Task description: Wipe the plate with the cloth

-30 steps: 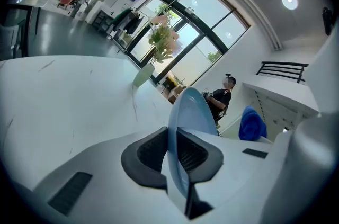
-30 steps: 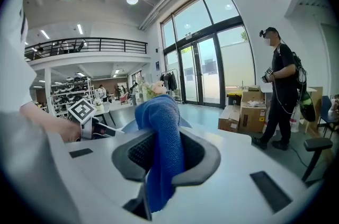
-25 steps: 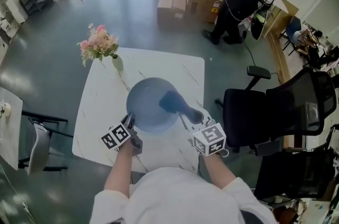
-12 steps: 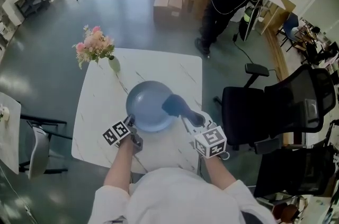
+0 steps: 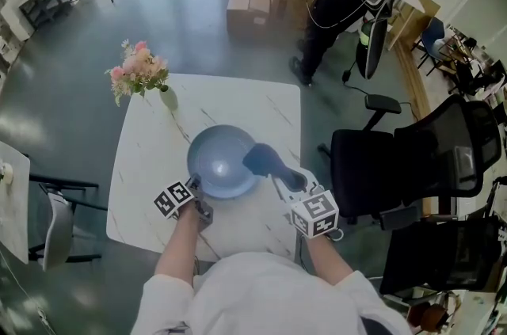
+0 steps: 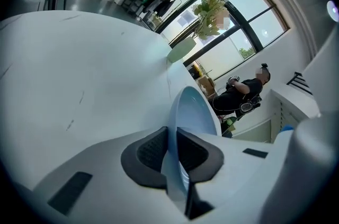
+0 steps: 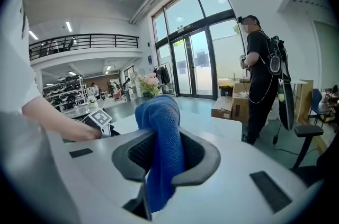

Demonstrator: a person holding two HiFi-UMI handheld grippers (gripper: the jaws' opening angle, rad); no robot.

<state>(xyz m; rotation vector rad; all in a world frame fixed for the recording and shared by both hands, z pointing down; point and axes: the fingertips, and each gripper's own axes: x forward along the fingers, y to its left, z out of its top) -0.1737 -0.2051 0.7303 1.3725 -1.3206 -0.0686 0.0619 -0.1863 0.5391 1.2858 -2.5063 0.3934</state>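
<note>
Left gripper (image 5: 193, 184) clamped on the plate (image 5: 222, 163) at its near-left rim, mid-table (image 5: 238, 100). Right gripper (image 5: 279, 171) pinching the cloth (image 5: 260, 157) over the plate's right edge. Bare marble beyond. Flower vase (image 5: 168, 96) at far-left corner, office chair (image 5: 396, 167) off the right edge.

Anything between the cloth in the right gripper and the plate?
Nothing visible. The right gripper is shut on the blue cloth, which overlaps the right rim of the plate in the head view. The left gripper clamps the near rim. The flower vase stands at the table's far corner.
</note>
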